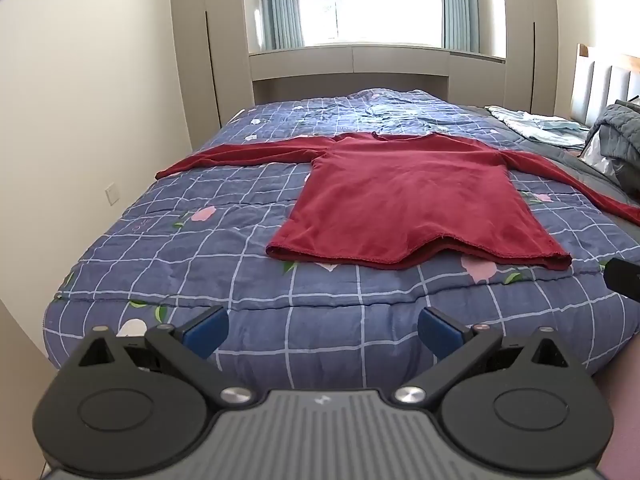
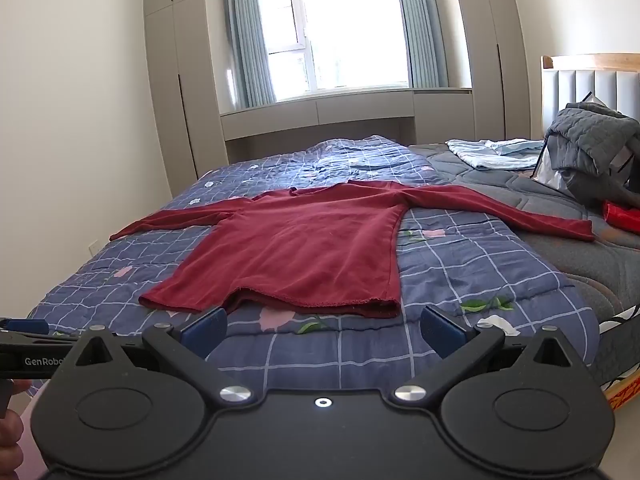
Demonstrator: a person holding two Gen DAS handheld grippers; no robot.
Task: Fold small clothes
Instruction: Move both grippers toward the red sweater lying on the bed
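Observation:
A dark red long-sleeved shirt [image 1: 408,196] lies flat on the blue checked quilt [image 1: 224,264], both sleeves spread out, hem toward me. It also shows in the right wrist view [image 2: 304,248]. My left gripper [image 1: 322,330] is open and empty, held off the bed's near edge, short of the hem. My right gripper [image 2: 322,330] is open and empty, just short of the hem's right part. The left gripper's blue fingertip [image 2: 24,326] shows at the left edge of the right wrist view.
A grey quilted blanket [image 2: 592,140] is heaped at the headboard on the right, with light blue folded cloth [image 2: 496,152] and a red item [image 2: 624,216] nearby. White wall on the left, window and cabinets behind the bed.

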